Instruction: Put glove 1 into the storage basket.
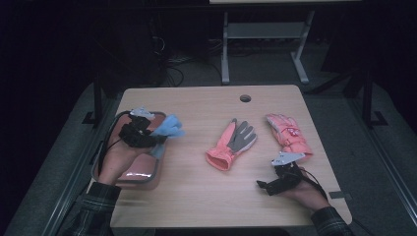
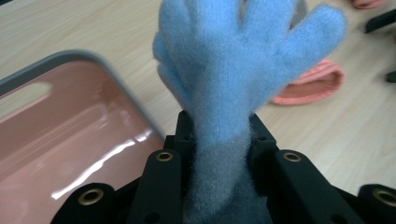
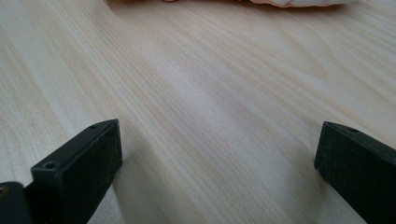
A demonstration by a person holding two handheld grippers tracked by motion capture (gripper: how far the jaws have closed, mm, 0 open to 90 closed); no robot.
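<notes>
A fluffy light-blue glove (image 1: 169, 127) (image 2: 233, 60) hangs in the air over the right rim of a pink tray (image 1: 140, 174) (image 2: 70, 130) at the table's left. My left gripper (image 1: 156, 136) (image 2: 219, 135) is shut on the glove's wrist part, and its fingers stick out beyond the jaws. An orange glove with a grey palm (image 1: 231, 142) lies flat at mid-table; its cuff (image 2: 313, 86) appears past the blue glove. A pink glove (image 1: 287, 135) lies to the right. My right gripper (image 1: 263, 186) (image 3: 217, 158) rests low near the front right, open, with bare wood between its jaws.
The wooden table (image 1: 196, 103) has a round cable hole (image 1: 245, 98) near its far edge. The tray's grey rim (image 2: 56, 63) lies close to the table's left edge. Beyond the table stands the white frame of another desk (image 1: 265, 44) on a dark floor.
</notes>
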